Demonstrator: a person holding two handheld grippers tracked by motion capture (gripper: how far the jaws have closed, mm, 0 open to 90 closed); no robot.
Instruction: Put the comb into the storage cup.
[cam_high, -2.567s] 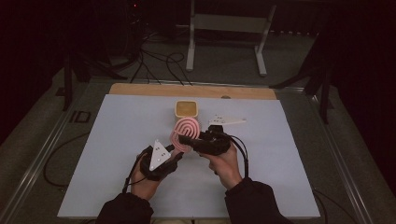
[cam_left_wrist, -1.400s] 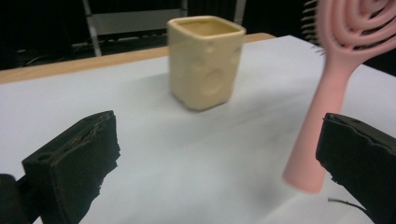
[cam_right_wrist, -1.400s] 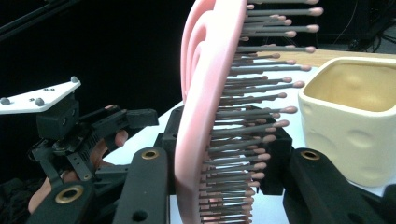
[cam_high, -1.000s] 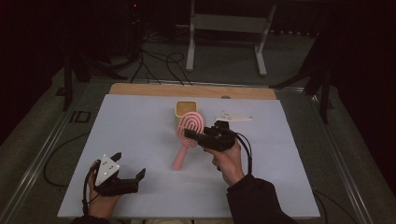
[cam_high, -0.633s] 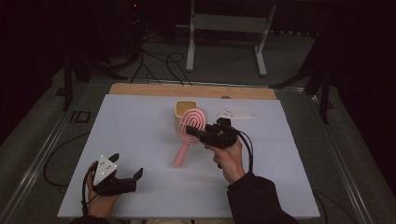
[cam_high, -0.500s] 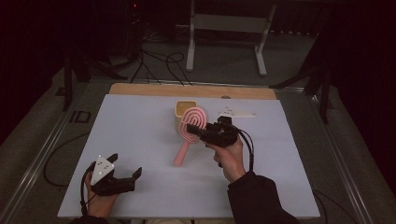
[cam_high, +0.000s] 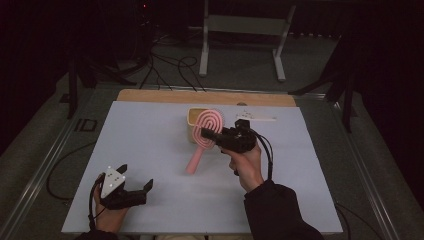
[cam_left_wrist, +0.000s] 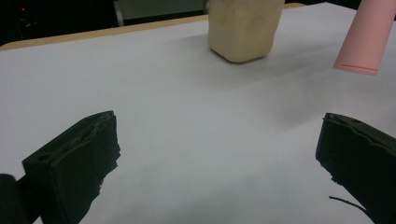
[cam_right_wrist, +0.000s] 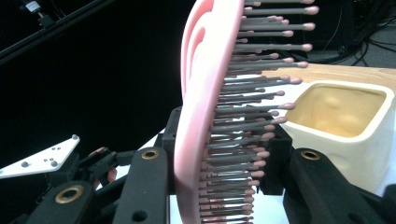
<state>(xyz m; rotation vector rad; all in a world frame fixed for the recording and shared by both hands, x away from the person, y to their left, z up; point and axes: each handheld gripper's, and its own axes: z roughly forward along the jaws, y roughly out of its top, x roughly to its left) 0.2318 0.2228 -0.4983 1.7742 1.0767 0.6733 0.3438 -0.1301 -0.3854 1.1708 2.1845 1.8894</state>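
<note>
No readable brand, label or writing on any item; the grey plate (cam_high: 113, 178) on the left gripper carries small dots only.

Right gripper (cam_high: 210, 134): jaws closed on the pink hairbrush (cam_high: 207, 131), gripping its head. In the right gripper view the 2 black jaws stand on either side of the brush (cam_right_wrist: 205, 112), one against the pink back, the other at the bristle side; grey bristles with pink tips point toward the jaw on the right of that view. The brush head rises above the jaws, edge-on. From the high view the handle slopes down and away from the jaws toward the person, its end above the white table surface (cam_high: 150, 140); whether the end touches the table cannot be told.

Cream square cup (cam_right_wrist: 345, 121): just beyond the bristle-side jaw, open top visible, standing on the table. In the high view the cup (cam_high: 192, 121) sits behind the brush head, partly covered by it.

Left gripper (cam_high: 134, 186): jaws wide apart, nothing between them, held low at the near-left of the table, well apart from the brush. In the left gripper view the 2 jaws frame bare white surface; the cup (cam_left_wrist: 243, 28) lies far ahead between the jaws, and the pink handle end (cam_left_wrist: 366, 42) hangs ahead of the jaw on the right of that view, lifted clear of the surface there.

Thin white piece (cam_high: 256, 118): lies on the table just beyond the right gripper.
</note>
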